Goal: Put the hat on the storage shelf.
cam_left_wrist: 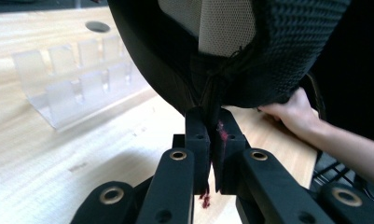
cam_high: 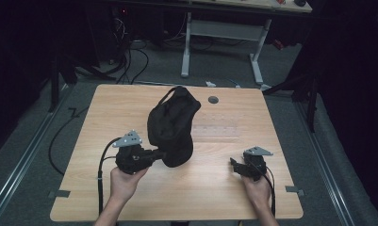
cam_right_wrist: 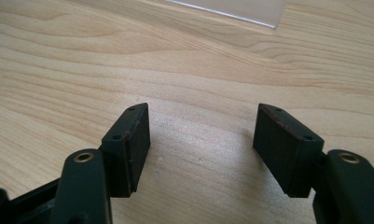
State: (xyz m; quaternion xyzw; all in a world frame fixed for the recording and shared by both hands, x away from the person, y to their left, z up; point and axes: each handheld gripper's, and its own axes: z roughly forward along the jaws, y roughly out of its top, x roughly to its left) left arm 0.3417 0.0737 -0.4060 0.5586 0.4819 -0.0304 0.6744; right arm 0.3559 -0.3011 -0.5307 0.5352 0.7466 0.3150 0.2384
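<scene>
A black fabric bag (cam_high: 173, 126) is held up off the wooden table (cam_high: 106, 188), with a strap loop at its top. My left gripper (cam_high: 159, 155) is shut on the bag's lower edge; in the left gripper view the jaws pinch a black seam of the bag (cam_left_wrist: 278, 51), with red fibres between them, and a grey mesh lining shows inside. My right gripper (cam_high: 234, 163) rests low over the table at the right, apart from the bag. It is open in the right gripper view (cam_right_wrist: 201, 140), with bare wood between its fingers.
A clear plastic rack (cam_high: 214, 130) lies on the table behind the bag, also seen as slotted dividers (cam_left_wrist: 77, 74). A dark round hole (cam_high: 213, 100) sits near the far edge. A white desk frame (cam_high: 222, 33) stands beyond the table. Cables trail from both grippers.
</scene>
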